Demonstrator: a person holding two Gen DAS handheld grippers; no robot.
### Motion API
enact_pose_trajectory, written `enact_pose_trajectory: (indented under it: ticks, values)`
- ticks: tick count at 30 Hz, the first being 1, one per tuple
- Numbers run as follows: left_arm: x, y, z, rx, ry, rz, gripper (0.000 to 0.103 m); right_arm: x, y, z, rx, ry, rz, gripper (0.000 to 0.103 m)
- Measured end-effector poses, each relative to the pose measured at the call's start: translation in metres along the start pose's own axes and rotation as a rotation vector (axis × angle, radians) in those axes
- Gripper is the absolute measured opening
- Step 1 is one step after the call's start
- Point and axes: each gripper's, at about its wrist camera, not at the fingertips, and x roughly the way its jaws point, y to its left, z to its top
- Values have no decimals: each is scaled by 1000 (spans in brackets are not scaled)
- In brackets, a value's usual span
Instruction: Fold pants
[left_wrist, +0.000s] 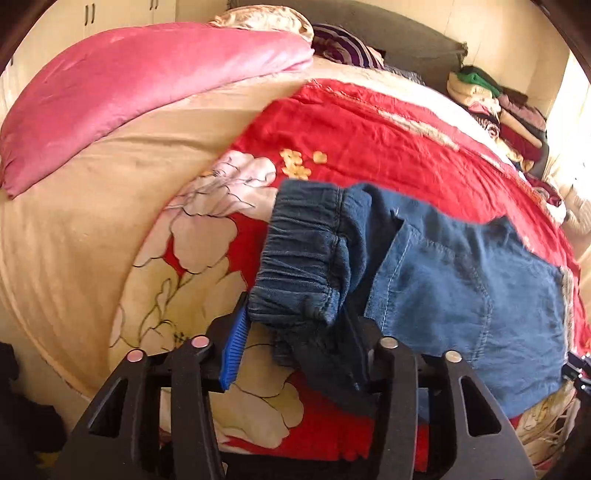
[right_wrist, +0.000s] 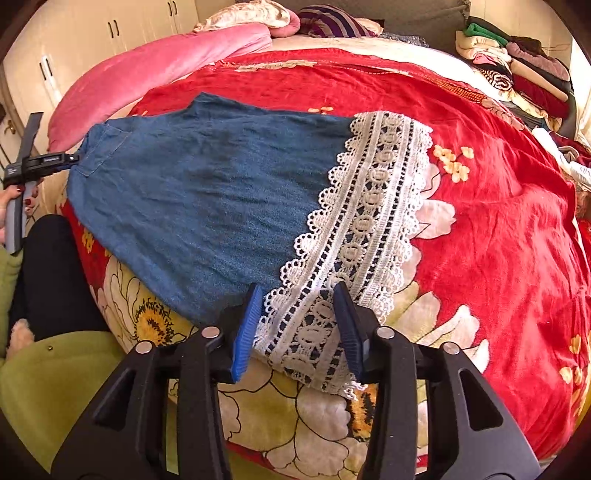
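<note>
pants (left_wrist: 443, 280) waistband hides the left hand-held gripper (left_wrist: 299, 332), grip can't be told; right hand-held gripper (right_wrist: 295, 328) spread wide around the lace hem (right_wrist: 369, 218)

blue denim pants (right_wrist: 207, 192) with white lace hem (right_wrist: 365, 206), red floral bedspread (right_wrist: 498, 206).

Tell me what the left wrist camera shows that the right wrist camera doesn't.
Only the left view shows the gathered elastic waistband of the pants, sitting between the left tool fingers. Only the right view shows the white lace hem, with the right tool open around it, plus the person's hand. Both show the blue pants, red floral bedspread, pink pillow and clothes pile.
</note>
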Motion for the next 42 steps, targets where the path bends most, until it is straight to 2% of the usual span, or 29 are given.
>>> enact_pose_trajectory:
  ticks: [2, 3, 6, 7, 10, 12, 15, 19, 23, 25, 26, 28, 29, 30, 32, 36, 38, 42]
  values:
    - [-10, 1, 2, -30, -18, -18, 49, -3, -1, 2, 3, -4, 15, 38]
    - [-23, 1, 4, -49, -52, -23, 54, -8, -4, 4, 17, -13, 32, 38]
    - [-56, -14, 13, 24, -162, 32, 69, -25, -17, 16, 66, -74, 62, 39]
    - [-66, -24, 19, 61, -193, 32, 71, -31, -27, 25, 91, -110, 60, 41]
    - [-75, -56, 35, 142, -217, -57, 77, -33, -57, 49, 188, -162, 71, 43]
    - [-67, -80, 44, 193, -201, -96, 77, -26, -77, 64, 245, -169, 97, 43]
    - [-41, -128, 56, 268, -134, -223, 77, -3, -105, 84, 301, -149, 97, 43]
    - [5, -179, 64, 354, -47, -291, 77, 30, -131, 98, 371, -101, 131, 43]
    - [49, -216, 65, 428, 33, -301, 77, 57, -135, 100, 368, -57, 160, 43]
    - [72, -225, 67, 445, 62, -293, 78, 63, -134, 98, 360, -62, 174, 44]
    - [83, -227, 69, 446, 80, -290, 81, 64, -133, 99, 351, -65, 171, 42]
    - [104, -229, 70, 431, 123, -286, 80, 64, -132, 98, 331, -70, 196, 27]
    - [110, -230, 69, 419, 136, -294, 71, 64, -131, 97, 320, -69, 201, 25]
    - [110, -230, 68, 413, 139, -310, 42, 63, -128, 97, 306, -68, 204, 18]
    - [105, -234, 69, 410, 159, -378, 7, 56, -123, 99, 278, -87, 210, 15]
    - [85, -243, 78, 446, 90, -338, 7, 33, -121, 113, 203, -181, 153, 14]
    - [86, -247, 84, 454, 67, -310, 7, 34, -123, 122, 182, -194, 120, 14]
    - [100, -254, 80, 463, 74, -255, 7, 58, -126, 135, 149, -130, 53, 14]
